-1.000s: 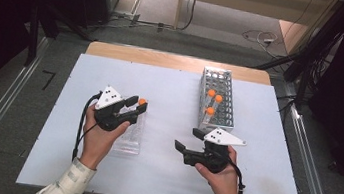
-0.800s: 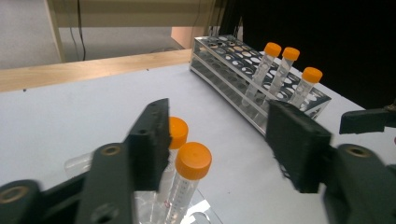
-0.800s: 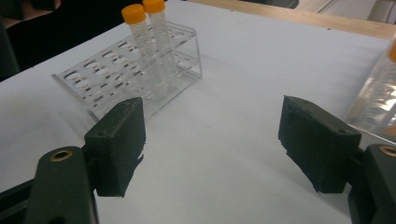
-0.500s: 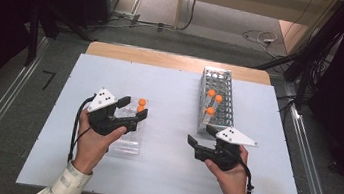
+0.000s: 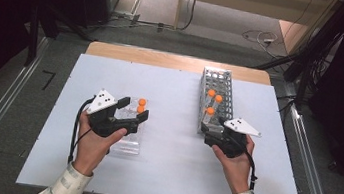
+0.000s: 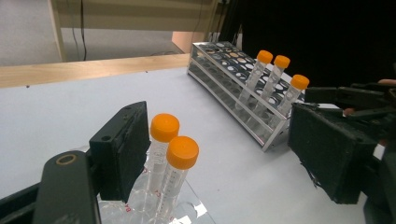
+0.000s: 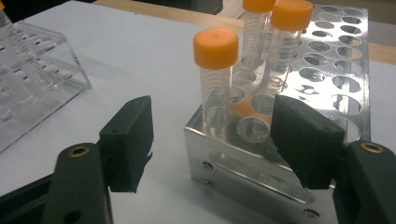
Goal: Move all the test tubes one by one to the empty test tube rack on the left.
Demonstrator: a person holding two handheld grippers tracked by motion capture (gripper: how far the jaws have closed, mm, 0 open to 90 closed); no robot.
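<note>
The left hand-held gripper point(image 5: 133, 113) (jaws just opened) stands empty around two orange-capped clear plastic tubes point(image 6: 173, 158) seated in a clear acrylic rack point(image 5: 126, 139). The right hand-held gripper point(image 5: 211, 136), closing but empty, straddles the metal perforated tube rack's point(image 5: 220, 80) near corner, probably to steady it.

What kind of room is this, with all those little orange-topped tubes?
Probably a lab or test workroom. Orange-capped tubes stand in a metal rack, more sit in a clear rack, and cables trail across the floor.

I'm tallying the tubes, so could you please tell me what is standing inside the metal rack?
The metal rack holds three orange-capped tubes upright near its front end. The other holes look empty. The tubes' lower ends are hidden behind the rack's wall.
</note>
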